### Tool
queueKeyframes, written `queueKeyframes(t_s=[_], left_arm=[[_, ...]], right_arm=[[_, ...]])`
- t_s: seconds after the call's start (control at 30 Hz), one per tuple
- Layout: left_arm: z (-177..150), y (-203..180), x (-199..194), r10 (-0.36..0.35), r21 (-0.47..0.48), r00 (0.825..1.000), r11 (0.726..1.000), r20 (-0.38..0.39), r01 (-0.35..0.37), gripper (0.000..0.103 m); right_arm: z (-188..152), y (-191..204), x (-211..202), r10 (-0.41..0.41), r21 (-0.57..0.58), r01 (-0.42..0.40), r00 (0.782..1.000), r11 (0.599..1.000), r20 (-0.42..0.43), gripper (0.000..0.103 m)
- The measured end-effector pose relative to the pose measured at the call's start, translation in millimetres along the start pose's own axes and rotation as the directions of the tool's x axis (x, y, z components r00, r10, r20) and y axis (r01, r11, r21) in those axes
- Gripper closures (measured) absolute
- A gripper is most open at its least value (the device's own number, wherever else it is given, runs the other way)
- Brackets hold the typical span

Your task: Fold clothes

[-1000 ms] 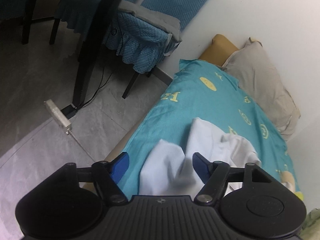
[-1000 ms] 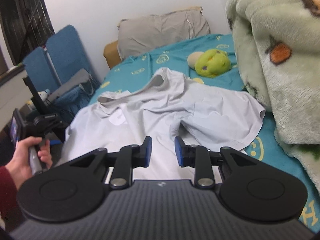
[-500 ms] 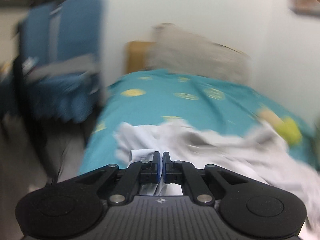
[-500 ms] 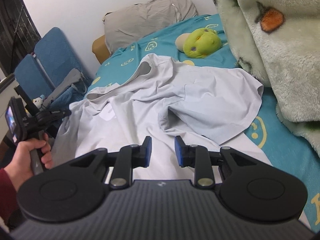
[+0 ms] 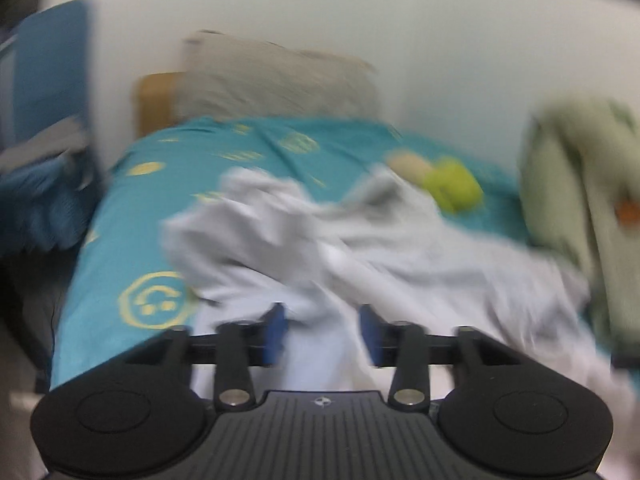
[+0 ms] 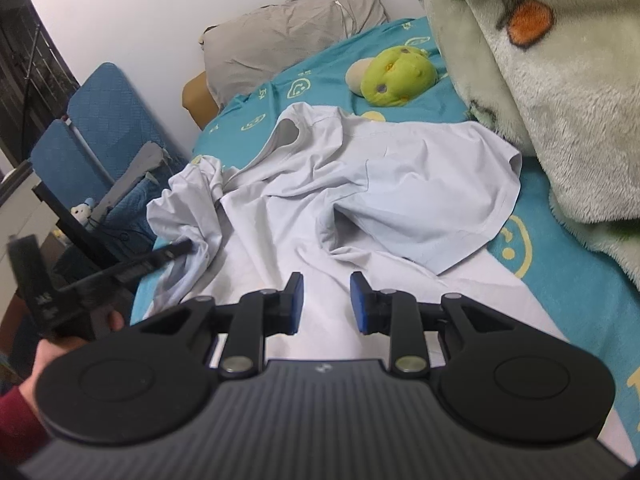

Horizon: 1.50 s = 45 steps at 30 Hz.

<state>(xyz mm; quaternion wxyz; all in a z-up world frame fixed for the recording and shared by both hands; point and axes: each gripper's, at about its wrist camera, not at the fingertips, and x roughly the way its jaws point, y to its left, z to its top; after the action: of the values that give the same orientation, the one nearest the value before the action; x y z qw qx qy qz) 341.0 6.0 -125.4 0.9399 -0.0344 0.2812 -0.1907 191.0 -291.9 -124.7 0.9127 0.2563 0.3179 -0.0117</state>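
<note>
A pale grey-white T-shirt [image 6: 360,184] lies crumpled on the teal bed sheet [image 6: 568,280], collar toward the pillow, its left sleeve bunched in a heap [image 6: 188,208]. It also shows, blurred, in the left wrist view [image 5: 360,248]. My left gripper [image 5: 322,330] is open, its blue pads on either side of a fold of shirt cloth without pinching it. In the right wrist view it [image 6: 176,250] reaches in at the shirt's left edge. My right gripper [image 6: 326,306] is open and empty, hovering above the shirt's lower part.
A green plush toy [image 6: 396,76] lies near the grey pillow [image 6: 296,36]. A thick pale green fleece blanket [image 6: 540,80] is heaped along the bed's right side. Blue folding chairs [image 6: 92,140] stand beside the bed on the left.
My left gripper was shut on the shirt's left edge half a second ago and has opened. The left sleeve is now bunched inward. My right gripper has moved closer over the shirt.
</note>
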Motion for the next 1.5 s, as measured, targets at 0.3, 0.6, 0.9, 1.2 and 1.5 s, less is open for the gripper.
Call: queueKeyframes(t_s=[0.3, 0.6, 0.9, 1.2, 1.5], left_arm=[[17.1, 79.5, 41.3, 0.008, -0.425, 1.000, 0.905, -0.014, -0.013, 0.027], [43.9, 72.4, 61.9, -0.052, -0.304, 0.999, 0.952, -0.009, 0.047, 0.099], [114.0, 157.3, 19.8, 0.326, -0.339, 0.945, 0.889, -0.004, -0.308, 0.101], [106.9, 242.3, 42.4, 0.621, -0.308, 0.756, 0.692, -0.205, -0.653, 0.101], [61.3, 218.1, 25.1, 0.517, -0.321, 0.836, 0.773, -0.182, -0.548, 0.058]], right_arm=[[-3.6, -2.3, 13.5, -0.007, 0.002, 0.007, 0.999, 1.000, -0.034, 0.074], [-8.8, -4.2, 22.9, -0.014, 0.011, 0.015, 0.997, 1.000, -0.073, 0.074], [-12.6, -1.5, 23.2, -0.027, -0.011, 0.026, 0.996, 1.000, -0.081, 0.074], [-13.9, -2.4, 31.4, -0.058, -0.039, 0.055, 0.995, 0.998, -0.085, 0.073], [-12.7, 5.7, 33.5, -0.071, -0.110, 0.064, 0.996, 0.992, -0.053, 0.073]])
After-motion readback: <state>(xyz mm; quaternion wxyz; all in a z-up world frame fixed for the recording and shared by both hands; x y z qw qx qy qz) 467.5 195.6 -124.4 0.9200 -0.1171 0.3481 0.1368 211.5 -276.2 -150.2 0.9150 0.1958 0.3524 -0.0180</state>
